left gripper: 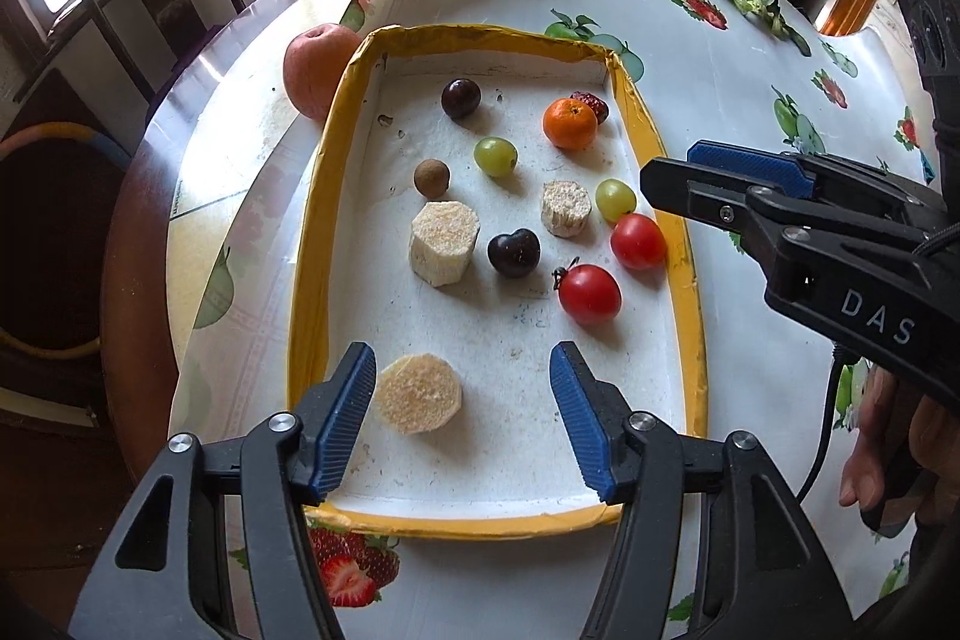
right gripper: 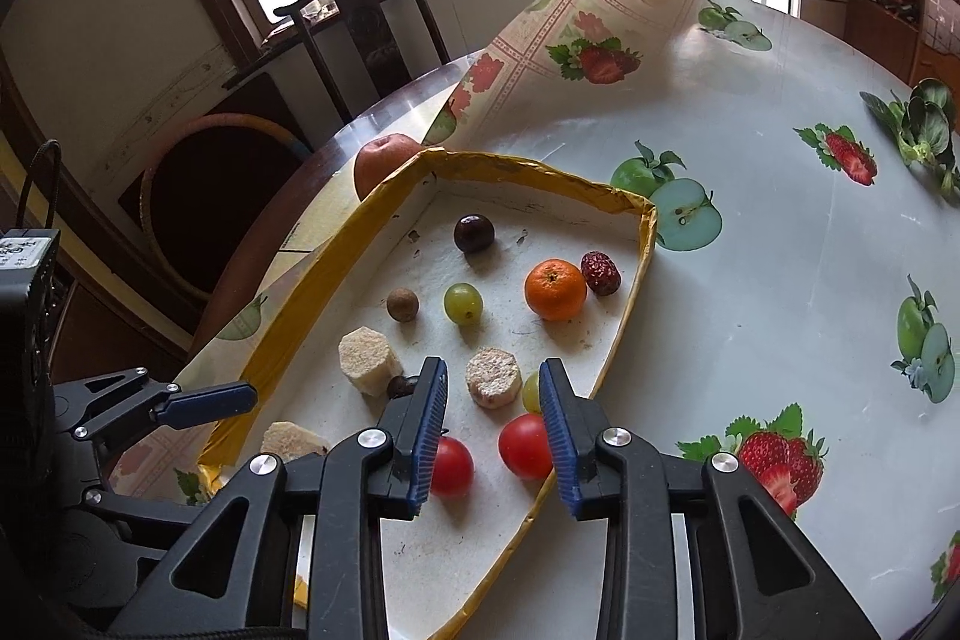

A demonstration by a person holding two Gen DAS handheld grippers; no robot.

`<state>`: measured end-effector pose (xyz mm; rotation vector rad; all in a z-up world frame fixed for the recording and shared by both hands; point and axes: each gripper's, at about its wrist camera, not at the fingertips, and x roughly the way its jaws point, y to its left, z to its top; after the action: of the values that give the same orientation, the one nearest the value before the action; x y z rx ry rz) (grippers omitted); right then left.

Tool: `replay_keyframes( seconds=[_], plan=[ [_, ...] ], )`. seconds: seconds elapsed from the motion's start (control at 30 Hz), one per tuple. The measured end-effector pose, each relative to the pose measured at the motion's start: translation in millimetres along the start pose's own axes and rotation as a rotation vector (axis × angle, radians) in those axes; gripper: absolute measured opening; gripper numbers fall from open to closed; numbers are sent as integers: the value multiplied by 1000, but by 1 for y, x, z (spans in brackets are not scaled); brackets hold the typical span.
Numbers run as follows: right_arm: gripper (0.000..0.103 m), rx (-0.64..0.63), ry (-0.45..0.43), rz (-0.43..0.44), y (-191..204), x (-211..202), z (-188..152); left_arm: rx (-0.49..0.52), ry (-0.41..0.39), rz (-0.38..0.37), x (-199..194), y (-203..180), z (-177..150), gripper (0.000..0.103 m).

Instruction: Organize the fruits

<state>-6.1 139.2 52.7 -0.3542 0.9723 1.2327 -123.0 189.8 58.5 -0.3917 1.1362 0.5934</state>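
Fruits, small, round, apt to roll and best pinched gently across their middles, lie scattered in the yellow-rimmed tray (left gripper: pixel 678 244) on the counter (left gripper: pixel 720 40), a cherry tomato (right gripper: pixel 525 445) just ahead of the spread, empty right gripper (right gripper: pixel 493 436), the left gripper (left gripper: pixel 462 421) equally agape over the tray's near end.

Black gripper (left gripper: pixel 459 409), ribbed blue pads (left gripper: pixel 342 418), silver screws.

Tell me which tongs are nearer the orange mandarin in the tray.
Right. The right tongs hover open just over the tray's right rim, a little short of the mandarin. The left tongs hang open at the tray's near end, beside a pale cut chunk.
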Motion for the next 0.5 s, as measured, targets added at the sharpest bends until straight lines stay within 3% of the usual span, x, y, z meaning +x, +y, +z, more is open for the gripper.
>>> replay_keyframes(
  seconds=[0.07, 0.2, 0.37, 0.5],
  plan=[
    [41, -30, 5, 23, 5, -5, -4, 2, -5, 5, -7, 1, -7, 60],
    [47, -113, 19, 65, 17, -15, -15, 6, -23, 18, -20, 2, -21, 75],
    [59, -193, 37, 105, 28, -25, -27, 11, -20, 20, -29, 3, -36, 76],
    [75, -256, 54, 129, 35, -34, -37, 5, -23, 10, -36, 5, -47, 76]
  ],
)
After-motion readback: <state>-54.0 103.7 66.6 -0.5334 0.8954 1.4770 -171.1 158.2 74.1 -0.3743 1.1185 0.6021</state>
